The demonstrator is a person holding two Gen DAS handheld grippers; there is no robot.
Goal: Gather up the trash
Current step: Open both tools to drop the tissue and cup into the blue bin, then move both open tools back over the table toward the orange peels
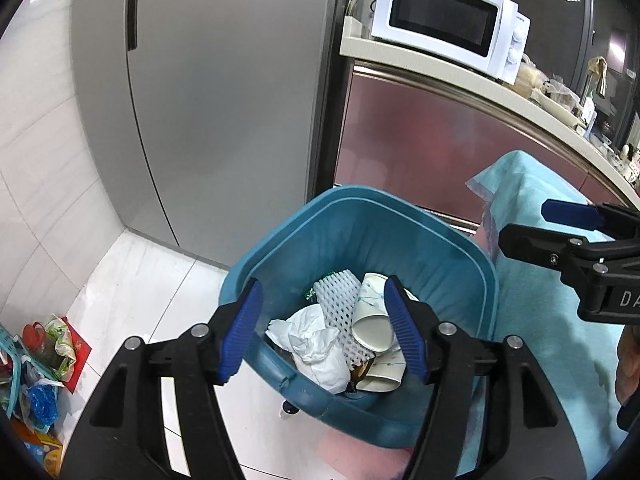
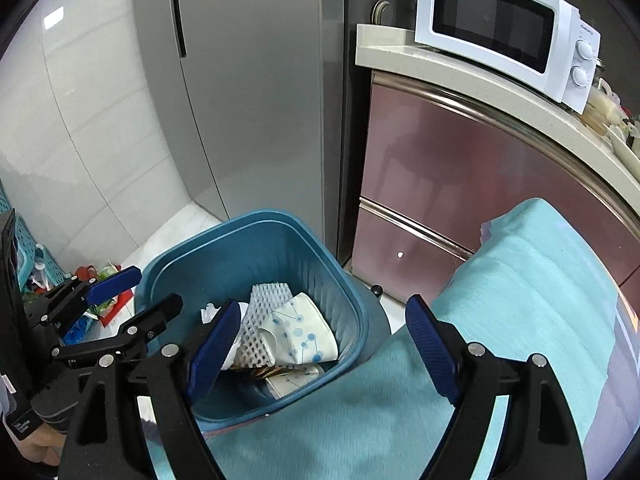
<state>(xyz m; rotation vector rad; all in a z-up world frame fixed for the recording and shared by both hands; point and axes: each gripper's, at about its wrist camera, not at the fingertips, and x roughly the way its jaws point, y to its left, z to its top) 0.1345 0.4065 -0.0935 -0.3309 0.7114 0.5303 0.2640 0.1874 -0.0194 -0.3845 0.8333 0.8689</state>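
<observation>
A blue trash bin (image 1: 280, 240) stands on the floor beside a table with a teal cloth (image 1: 532, 216). In it lie crumpled white tissue (image 1: 316, 348), white foam net (image 1: 340, 304) and paper cups (image 1: 374, 320). My left gripper (image 1: 324, 328) is open and empty, hovering over the bin's mouth. The right gripper (image 1: 532, 228) shows at the right, above the cloth. In the right wrist view my right gripper (image 2: 320, 344) is open and empty above the bin (image 2: 240, 252) and cloth edge (image 2: 500, 300); the foam net (image 2: 260, 320) and a cup (image 2: 304, 332) show inside. The left gripper (image 2: 136, 292) is at the left.
A grey fridge (image 1: 224, 100) stands behind the bin. A counter (image 1: 440, 76) with pink cabinet doors carries a white microwave (image 1: 444, 20) and clutter. Bags and a turquoise basket (image 1: 24, 360) with packaging sit on the white tiled floor at the left.
</observation>
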